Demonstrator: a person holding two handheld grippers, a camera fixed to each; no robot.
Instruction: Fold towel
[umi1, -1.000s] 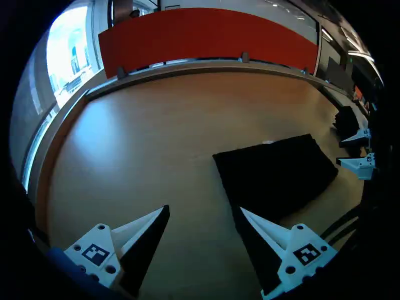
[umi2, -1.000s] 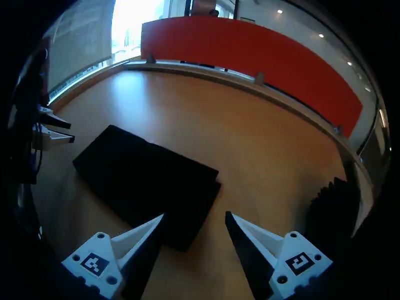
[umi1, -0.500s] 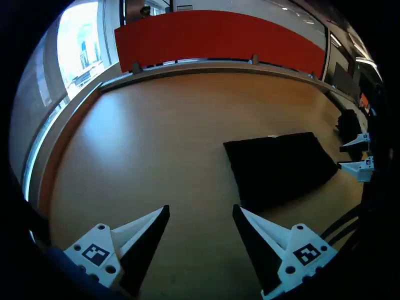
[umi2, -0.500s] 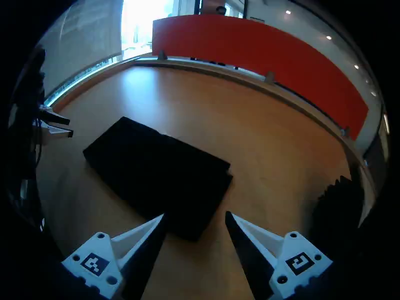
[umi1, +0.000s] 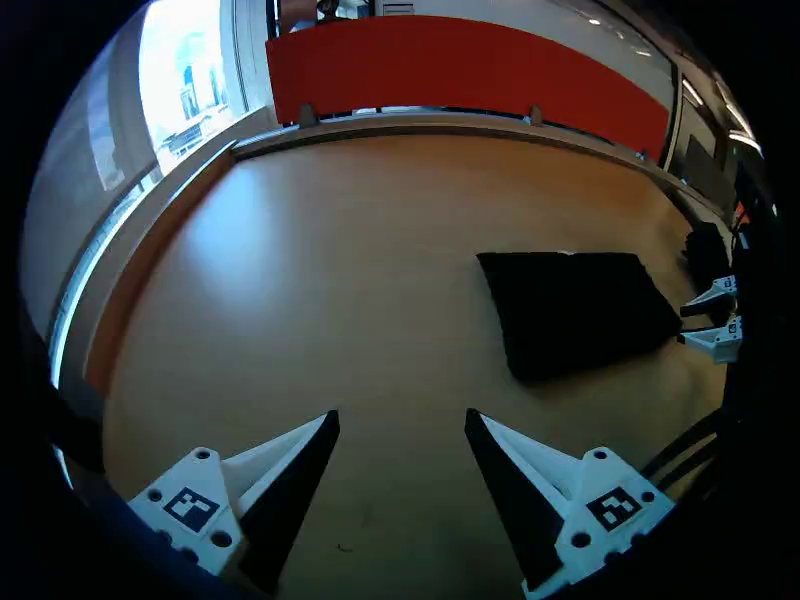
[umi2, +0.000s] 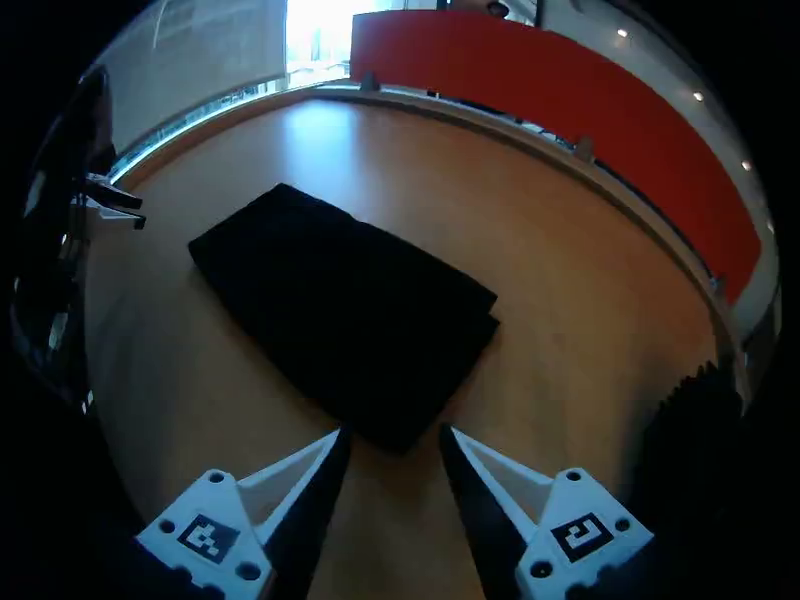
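Note:
A black towel (umi1: 580, 305) lies folded flat on the wooden table (umi1: 350, 260), to the right of and well beyond my left gripper (umi1: 400, 420). That gripper is open and holds nothing. In the right gripper view the towel (umi2: 345, 305) stretches away from my right gripper (umi2: 394, 435), and its near corner lies just ahead of the fingertips. The right gripper is open, with its fingers apart and not pressing on the cloth. The right gripper (umi1: 715, 320) also shows at the towel's far right end. The left gripper (umi2: 112, 205) shows at the far left edge.
A red panel (umi1: 470, 60) stands along the table's far edge, with bright windows (umi1: 185, 80) to its left. A dark ribbed stack (umi2: 700, 420) sits at the right side of the table. Bare wood spreads left of the towel.
The left gripper has drawn away from the towel, which now lies farther off. The right gripper has come closer to the towel's near corner, and its fingers have narrowed a little.

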